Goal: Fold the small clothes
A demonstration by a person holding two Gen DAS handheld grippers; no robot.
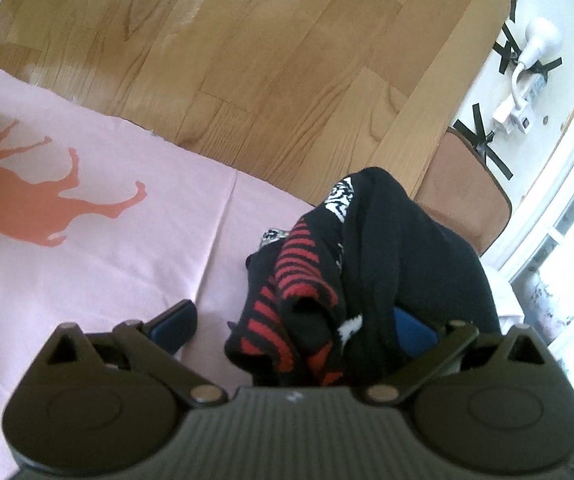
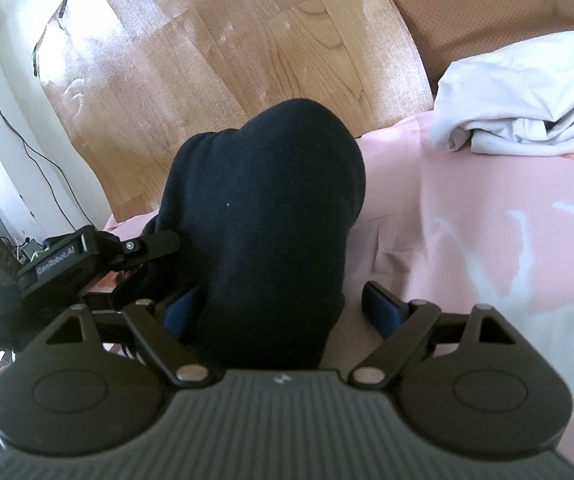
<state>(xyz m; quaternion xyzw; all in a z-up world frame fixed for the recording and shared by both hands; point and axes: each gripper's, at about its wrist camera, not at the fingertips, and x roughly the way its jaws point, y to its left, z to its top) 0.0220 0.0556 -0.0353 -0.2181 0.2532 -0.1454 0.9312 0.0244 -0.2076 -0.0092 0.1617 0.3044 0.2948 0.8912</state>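
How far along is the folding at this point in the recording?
Done: nothing shows as neatly folded. In hand: a bunched black garment with red stripes sits between the wide-open fingers of the left gripper; its dark bulk also fills the right gripper, whose pads stand apart, not pressing. Left: flatten and fold it on the pink sheet; a crumpled white garment waits.

We see both views in soft, bright daylight; in the left wrist view it pours from the window [image 1: 567,248], blown out white. Pale glare streaks the wooden floor [image 2: 175,40] in the right wrist view. Fisheye bending curves the edges, the corners go dark, and the pictures look slightly soft throughout.
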